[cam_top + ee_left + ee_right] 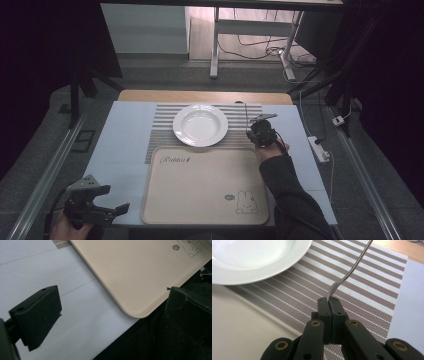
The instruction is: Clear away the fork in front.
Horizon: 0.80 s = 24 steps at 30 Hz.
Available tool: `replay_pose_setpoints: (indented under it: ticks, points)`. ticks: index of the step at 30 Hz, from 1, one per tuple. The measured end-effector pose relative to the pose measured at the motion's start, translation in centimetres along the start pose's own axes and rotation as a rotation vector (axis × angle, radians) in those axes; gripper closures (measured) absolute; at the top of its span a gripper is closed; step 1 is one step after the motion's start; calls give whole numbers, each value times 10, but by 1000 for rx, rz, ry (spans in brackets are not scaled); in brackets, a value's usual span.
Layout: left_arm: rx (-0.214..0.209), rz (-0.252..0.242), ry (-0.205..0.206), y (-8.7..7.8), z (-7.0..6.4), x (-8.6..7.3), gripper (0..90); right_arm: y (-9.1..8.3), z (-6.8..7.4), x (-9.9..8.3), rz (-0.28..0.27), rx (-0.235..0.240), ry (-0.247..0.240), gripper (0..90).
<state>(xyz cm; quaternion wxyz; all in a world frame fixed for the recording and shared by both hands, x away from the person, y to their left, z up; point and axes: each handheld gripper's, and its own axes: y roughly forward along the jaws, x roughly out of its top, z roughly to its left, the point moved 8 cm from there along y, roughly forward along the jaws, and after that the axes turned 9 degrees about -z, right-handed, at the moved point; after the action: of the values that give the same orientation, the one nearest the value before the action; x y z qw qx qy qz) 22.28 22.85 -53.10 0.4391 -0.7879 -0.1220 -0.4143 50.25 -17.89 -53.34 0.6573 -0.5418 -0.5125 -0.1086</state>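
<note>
The right gripper (329,300) clamps a metal utensil (352,268) beside the plate (254,257), ready to lay it; the left gripper (110,305) waits, jaws apart.

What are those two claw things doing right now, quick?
Left gripper: open, holding nothing, jaws spread beside the beige tray.
Right gripper: shut on the end of a thin metal utensil, over the striped placemat.

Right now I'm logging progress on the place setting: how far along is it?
Done: the white plate sits on the striped placemat, behind the beige tray. In hand: the right hand-held gripper is shut on a metal utensil above the mat, right of the plate. Left: setting it down. The left hand-held gripper waits open by the tray's near corner.
</note>
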Motion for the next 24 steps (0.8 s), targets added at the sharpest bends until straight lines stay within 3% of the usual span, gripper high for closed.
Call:
replay_pose_setpoints:
  ticks: [10,15,20,24]
  points:
    - [-28,-31,2,-2,-2,3,0,-29,15,5,-61,62,-17,891]
    - [-28,-31,38,0,-7,4,0,-38,26,3,-62,99,-32,891]
    - [-82,-50,58,3,-12,7,0,-58,40,-3,-70,152,-43,891]
    - [-101,-67,62,3,-14,9,0,-71,49,-7,-78,187,-42,891]
